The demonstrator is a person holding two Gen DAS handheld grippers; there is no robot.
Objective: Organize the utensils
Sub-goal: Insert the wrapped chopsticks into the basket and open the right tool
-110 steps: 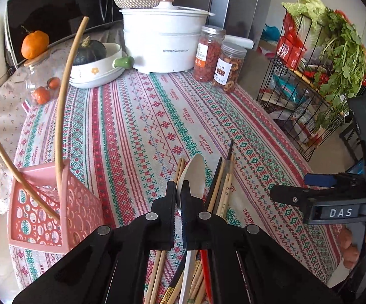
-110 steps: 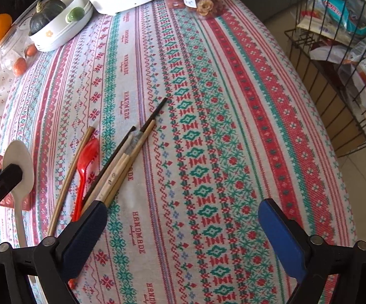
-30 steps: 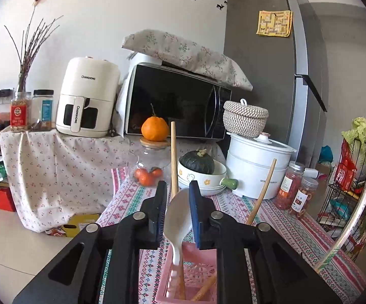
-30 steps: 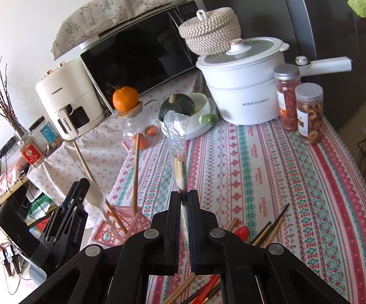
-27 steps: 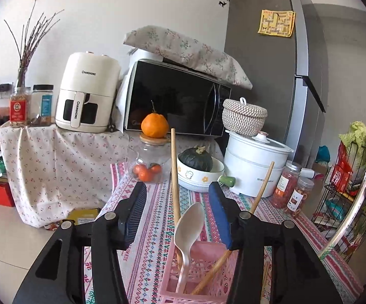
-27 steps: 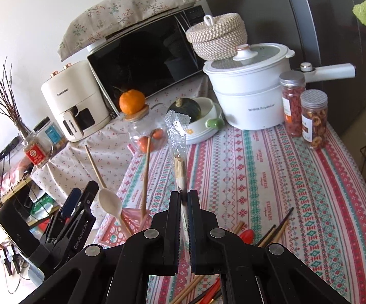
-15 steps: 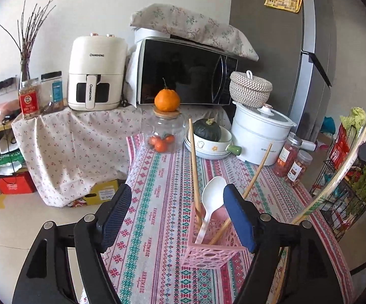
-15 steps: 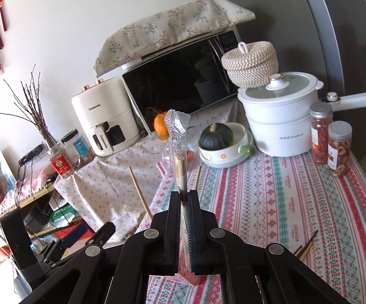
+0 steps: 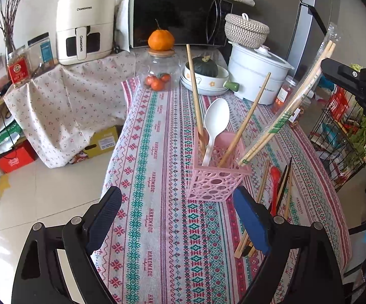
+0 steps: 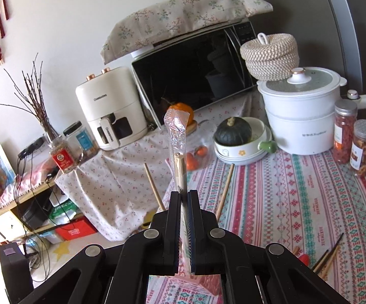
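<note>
A pink basket (image 9: 218,174) stands on the patterned tablecloth (image 9: 157,202). In it are a white spoon (image 9: 217,119) and two wooden chopsticks (image 9: 194,93). My left gripper (image 9: 176,197) hangs back from the basket, its jaws opening with nothing between the pads. My right gripper (image 10: 183,195) is shut on plastic-wrapped chopsticks (image 10: 179,167). In the left wrist view the wrapped chopsticks (image 9: 291,106) slant down to the basket's right rim. A red spoon (image 9: 275,179) and several loose chopsticks (image 9: 285,185) lie right of the basket.
At the table's far end stand a white pot (image 9: 256,76), a bowl with a dark squash (image 9: 203,76), a glass jar (image 9: 160,71) topped by an orange, and two snack jars (image 10: 355,141). A wire rack (image 9: 342,131) stands off the right side. The table's left edge drops to the floor.
The left gripper let go of the white spoon, now standing in the basket, then opened wide and drew back. The right gripper carried the wrapped chopsticks over to the basket.
</note>
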